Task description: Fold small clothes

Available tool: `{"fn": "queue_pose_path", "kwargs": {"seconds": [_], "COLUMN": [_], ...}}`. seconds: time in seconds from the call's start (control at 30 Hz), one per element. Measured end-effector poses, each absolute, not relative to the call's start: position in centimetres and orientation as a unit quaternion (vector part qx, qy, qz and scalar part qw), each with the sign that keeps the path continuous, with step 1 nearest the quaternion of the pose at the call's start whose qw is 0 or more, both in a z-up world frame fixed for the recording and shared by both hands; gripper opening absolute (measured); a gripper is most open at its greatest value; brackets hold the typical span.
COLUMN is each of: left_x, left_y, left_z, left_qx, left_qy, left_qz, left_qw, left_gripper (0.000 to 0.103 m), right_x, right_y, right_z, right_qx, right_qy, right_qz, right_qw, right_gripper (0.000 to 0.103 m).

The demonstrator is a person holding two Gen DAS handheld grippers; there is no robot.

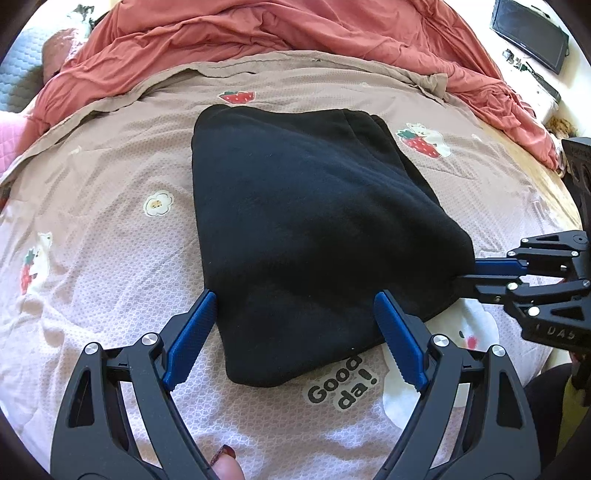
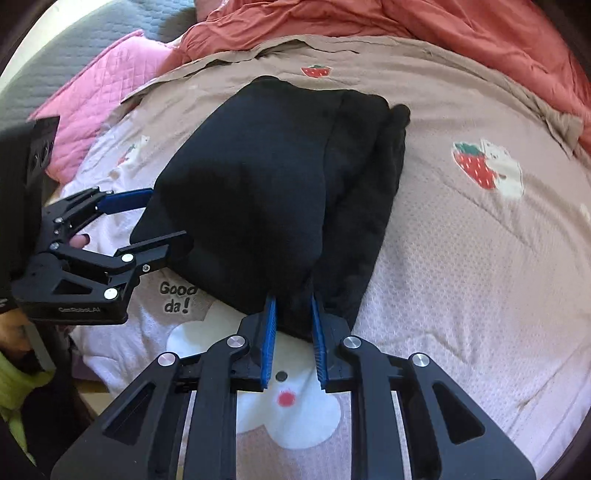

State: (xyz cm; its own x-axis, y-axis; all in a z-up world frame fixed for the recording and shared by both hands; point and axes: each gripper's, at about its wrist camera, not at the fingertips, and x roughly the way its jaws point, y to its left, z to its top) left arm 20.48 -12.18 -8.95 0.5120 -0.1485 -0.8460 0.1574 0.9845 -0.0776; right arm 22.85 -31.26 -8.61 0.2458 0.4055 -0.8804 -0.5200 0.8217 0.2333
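1. Left claw [image 1: 295, 306] sits nearest, its blue pads spread wide to either side of the near hem of the black garment [image 1: 295, 221]; neither pad grips the cloth.
2. Right claw [image 2: 293, 314] is pinching the near corner of the black garment, pads drawn close with a fold of cloth between them. From the left wrist view it enters from the right of the garment, its fingertips lost in the cloth edge.
3. Black garment lies folded into a rough trapezoid on the printed quilt [image 1: 110, 221], narrower at the near end; a second layer shows along its right side in the right wrist view.
4. Printed quilt, pink-beige, carries the words "Good da!" [image 1: 341, 382] just beside the garment's near edge, a white flower print under the right claw, and strawberry prints [image 1: 236, 96] beyond and to the right of the garment.
5. Red duvet [image 1: 258, 29] is bunched up beyond the garment, past the quilt's far edge.
6. Pink quilted pad [image 2: 99, 88] lies beyond and left of the garment.
7. Black monitor [image 1: 530, 35] stands far right of the garment, beyond the duvet.
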Motion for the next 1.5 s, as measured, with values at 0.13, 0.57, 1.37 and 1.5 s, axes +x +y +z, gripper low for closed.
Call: {"fn": "queue_pose_path", "kwargs": {"seconds": [0.13, 0.57, 1.37, 1.5], "left_x": [20.4, 20.3, 28.8, 28.9], "left_y": [-11.4, -7.8, -5.3, -5.6], "left_z": [-9.2, -7.1, -12.6, -12.6], "left_qx": [-0.015, -0.074, -0.249, -0.243], "left_qy": [0.493, 0.476, 0.521, 0.517], "left_qz": [-0.083, -0.067, -0.106, -0.112], "left_qw": [0.866, 0.874, 0.809, 0.813], "left_gripper": [0.079, 0.079, 0.063, 0.06], "right_x": [23.2, 23.3, 32.5, 33.0], "right_y": [-31.1, -36.0, -33.0, -32.9], "right_z": [-9.0, -5.3, -13.3, -13.9], "right_qx": [-0.054, 0.065, 0.206, 0.217], "right_qy": [0.549, 0.449, 0.541, 0.541], "right_qz": [0.284, 0.203, 0.248, 0.258], "right_qw": [0.785, 0.868, 0.777, 0.771], "right_gripper": [0.018, 0.07, 0.048, 0.049]}}
